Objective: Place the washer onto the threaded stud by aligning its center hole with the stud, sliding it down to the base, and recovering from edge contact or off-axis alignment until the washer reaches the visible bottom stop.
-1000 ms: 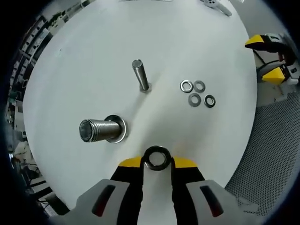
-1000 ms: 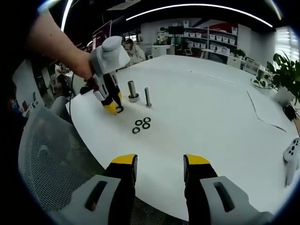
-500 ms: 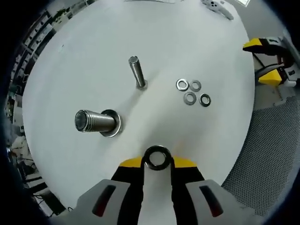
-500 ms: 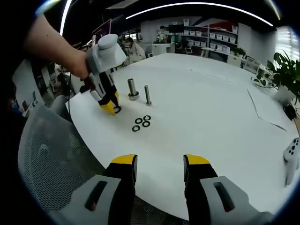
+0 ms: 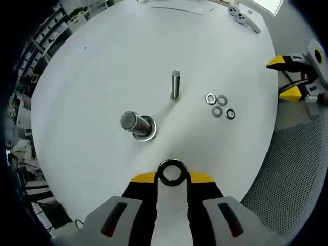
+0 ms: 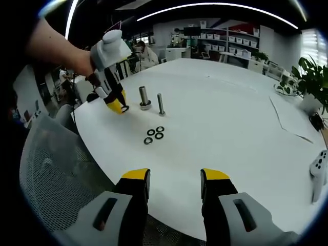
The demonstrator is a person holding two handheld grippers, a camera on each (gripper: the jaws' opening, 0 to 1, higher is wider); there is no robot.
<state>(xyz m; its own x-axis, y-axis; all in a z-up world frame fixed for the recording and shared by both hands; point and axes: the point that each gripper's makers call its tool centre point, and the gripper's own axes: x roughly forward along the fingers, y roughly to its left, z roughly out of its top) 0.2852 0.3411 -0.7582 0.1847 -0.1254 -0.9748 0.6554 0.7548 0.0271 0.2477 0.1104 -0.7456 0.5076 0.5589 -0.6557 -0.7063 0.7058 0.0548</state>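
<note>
We've lifted the left gripper [image 5: 172, 177] higher since a second ago, its jaws clamping the washer [image 5: 171, 172] above the table, clear for the thick stud [image 5: 134, 123]; the right gripper [image 6: 174, 180] waits agape

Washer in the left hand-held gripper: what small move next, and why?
Probably carry the washer forward and over the thick threaded stud, then centre its hole above the tip. The left hand-held gripper is shut on the washer, which sits short of the stud and off its axis. That stud already has a washer at its base.
</note>
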